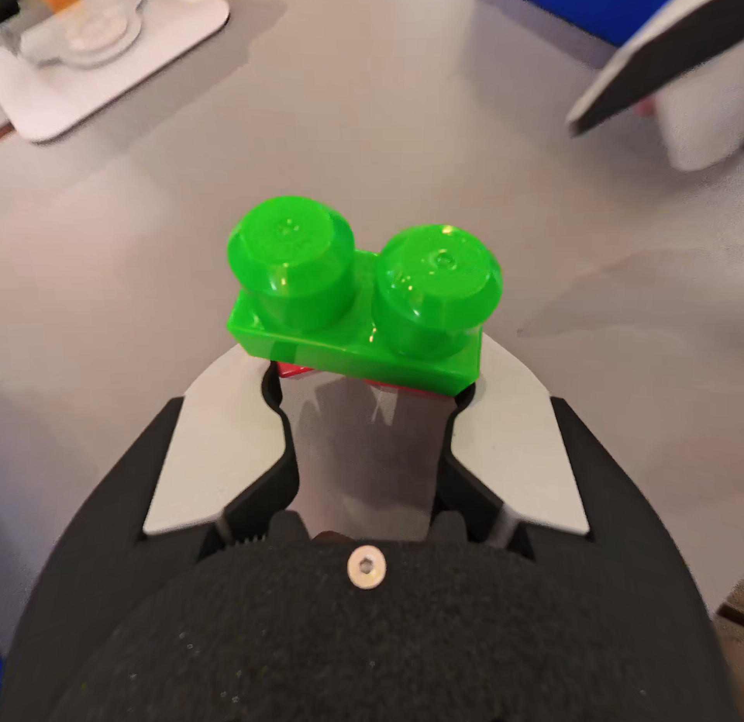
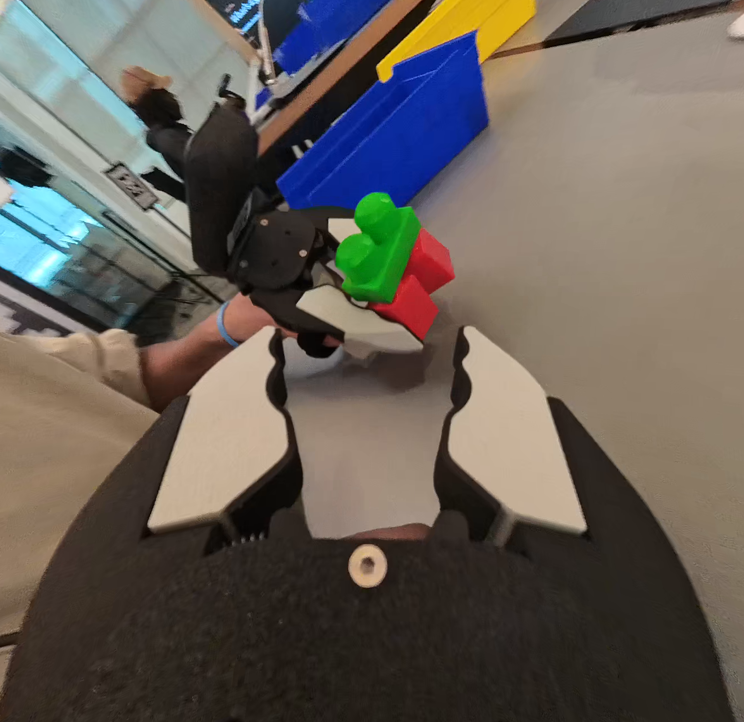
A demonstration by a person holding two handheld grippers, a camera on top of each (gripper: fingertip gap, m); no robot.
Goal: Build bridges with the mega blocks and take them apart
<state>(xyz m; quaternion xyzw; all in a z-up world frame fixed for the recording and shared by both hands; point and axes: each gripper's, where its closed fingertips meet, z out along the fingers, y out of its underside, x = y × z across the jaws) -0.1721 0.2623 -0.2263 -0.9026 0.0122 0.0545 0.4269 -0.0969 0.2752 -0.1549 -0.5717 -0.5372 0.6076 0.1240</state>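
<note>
Three blocks make the bridge: green block (image 2: 376,249) atop two red blocks (image 2: 418,283), clamped in your left gripper (image 1: 370,384) above the worktop (image 2: 604,259). Right gripper (image 2: 368,354) is spread, empty. Yank off-axis and a red block may drop. No legible writing on them.

Grey table (image 2: 604,219), blue bin (image 2: 402,138), yellow bin (image 2: 483,13), white tray (image 1: 120,58)

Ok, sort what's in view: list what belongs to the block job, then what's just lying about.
Job:
green block
red blocks under it
left gripper holding them
right gripper, open

Lying about:
blue bin
yellow bin
white tray
</note>
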